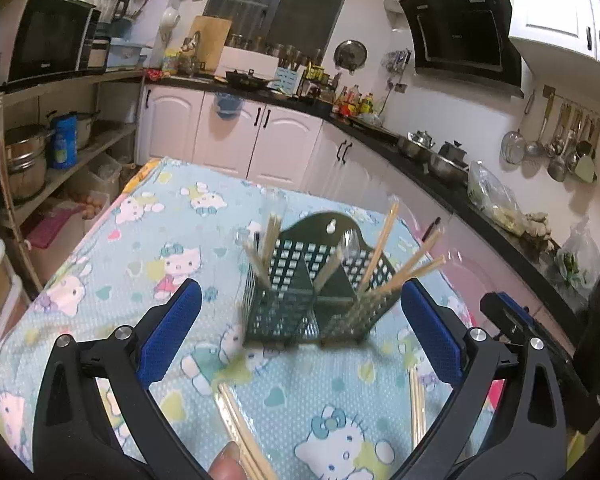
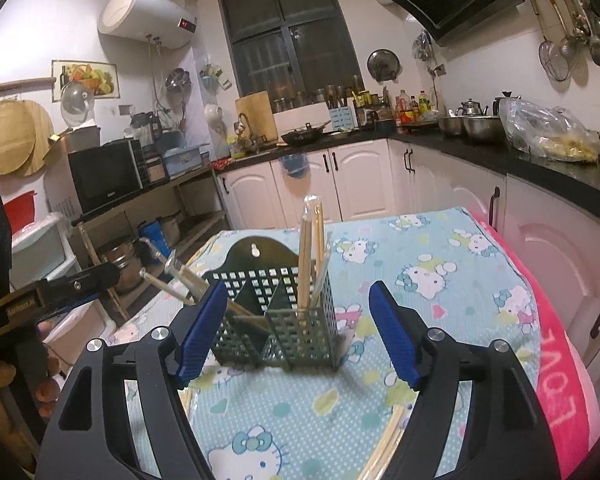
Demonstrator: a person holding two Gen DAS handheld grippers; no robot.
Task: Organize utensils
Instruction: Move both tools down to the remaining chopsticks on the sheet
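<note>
A dark green perforated utensil holder (image 1: pixel 300 312) stands on the Hello Kitty tablecloth (image 1: pixel 148 240) with several wooden chopsticks (image 1: pixel 384 248) leaning out of its compartments. My left gripper (image 1: pixel 304 324) is open wide just in front of it, with nothing between the pads. In the right wrist view the holder (image 2: pixel 296 332) sits just beyond my right gripper (image 2: pixel 300 332), which is also open and empty. Wrapped chopsticks (image 2: pixel 312 248) stand upright in its right compartment. Loose chopsticks (image 1: pixel 240 428) lie on the cloth under the left gripper, and more loose chopsticks (image 2: pixel 384 448) lie beneath the right one.
The right gripper (image 1: pixel 508 316) shows at the right of the left wrist view, and the left gripper (image 2: pixel 60 292) with a hand at the left of the right wrist view. A pink towel (image 2: pixel 560 360) hangs over the table's right edge. Kitchen counters (image 2: pixel 500 156) and white cabinets stand behind.
</note>
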